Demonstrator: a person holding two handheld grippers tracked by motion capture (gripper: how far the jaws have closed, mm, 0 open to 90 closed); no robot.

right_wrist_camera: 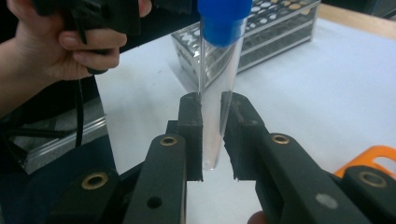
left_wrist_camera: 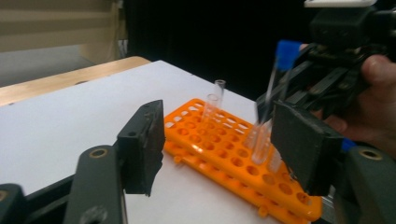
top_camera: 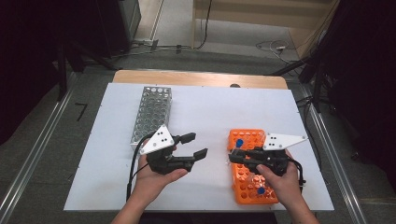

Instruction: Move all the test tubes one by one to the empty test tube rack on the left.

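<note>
Standing upright, blue-capped tube (right_wrist_camera: pixel 215 84) is clamped in right tongs (right_wrist_camera: pixel 212 135); left tongs (top_camera: pixel 198 145) gape empty.

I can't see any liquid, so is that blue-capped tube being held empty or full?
Empty, it seems: the tube in the right hand-held gripper looks clear down to its rounded bottom.

The high view looks forward and down from above the person's near side, taking in the whole white surface (top_camera: pixel 201 112). The left gripper view sits low and close, facing right toward the orange rack (left_wrist_camera: pixel 224 154). The right gripper view, equally close, faces left toward the metal rack (right_wrist_camera: pixel 261 32). All three views share the surface.
</note>
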